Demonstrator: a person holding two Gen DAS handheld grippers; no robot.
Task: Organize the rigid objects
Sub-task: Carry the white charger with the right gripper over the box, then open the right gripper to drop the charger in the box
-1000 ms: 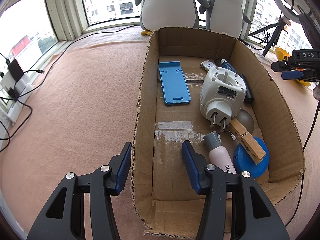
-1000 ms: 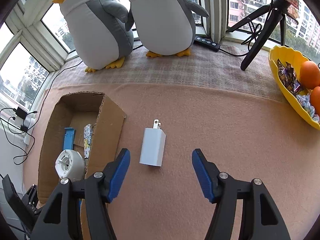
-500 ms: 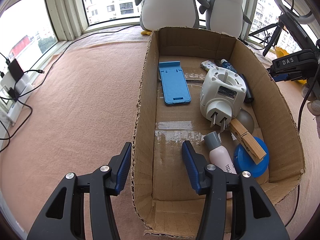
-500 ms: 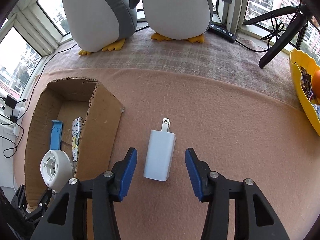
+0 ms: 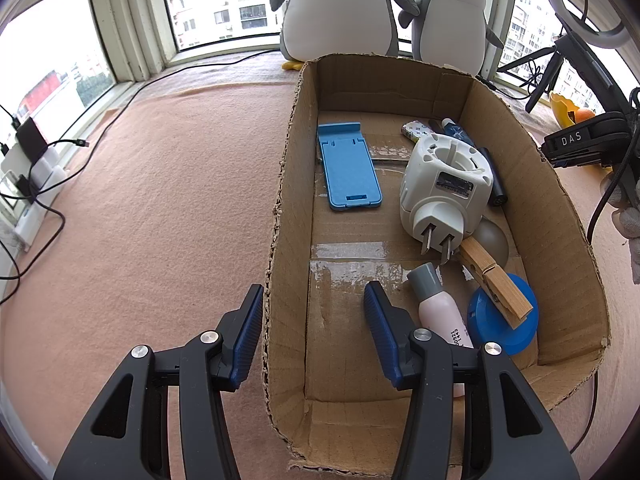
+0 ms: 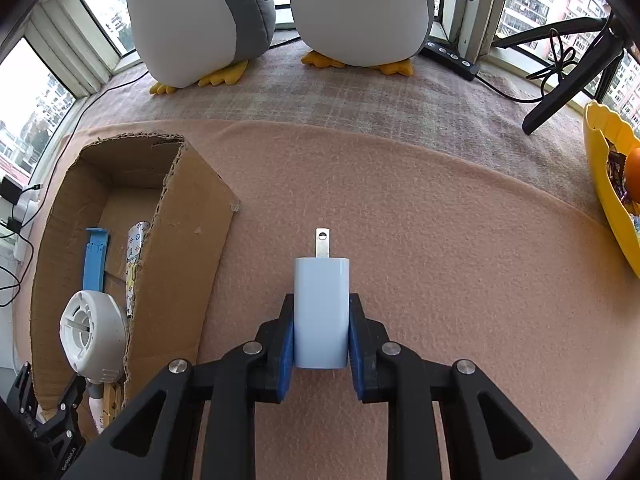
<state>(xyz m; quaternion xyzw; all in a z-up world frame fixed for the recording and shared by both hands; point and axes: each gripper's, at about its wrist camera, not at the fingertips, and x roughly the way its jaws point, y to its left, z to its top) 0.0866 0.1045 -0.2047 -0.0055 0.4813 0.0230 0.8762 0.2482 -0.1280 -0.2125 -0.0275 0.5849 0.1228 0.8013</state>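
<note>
One white charger (image 6: 320, 312): smooth rounded block, metal prongs pointing away, lying mid-blanket (image 6: 440, 220) right of cardboard box (image 6: 180, 260). Right gripper (image 6: 321, 344), just closing, clamps its sides; left gripper (image 5: 312, 332), apart, straddles box wall.

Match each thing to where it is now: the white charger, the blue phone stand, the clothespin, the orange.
Things:
1. white charger
2. blue phone stand
3. clothespin
4. orange

Places:
A. in the yellow dish
B. across the blue disc in the box
C. between the right gripper fingers, on the blanket
D. flat on the box floor, by the left wall

Pairs: 1-C, 2-D, 3-B, 4-A
</note>
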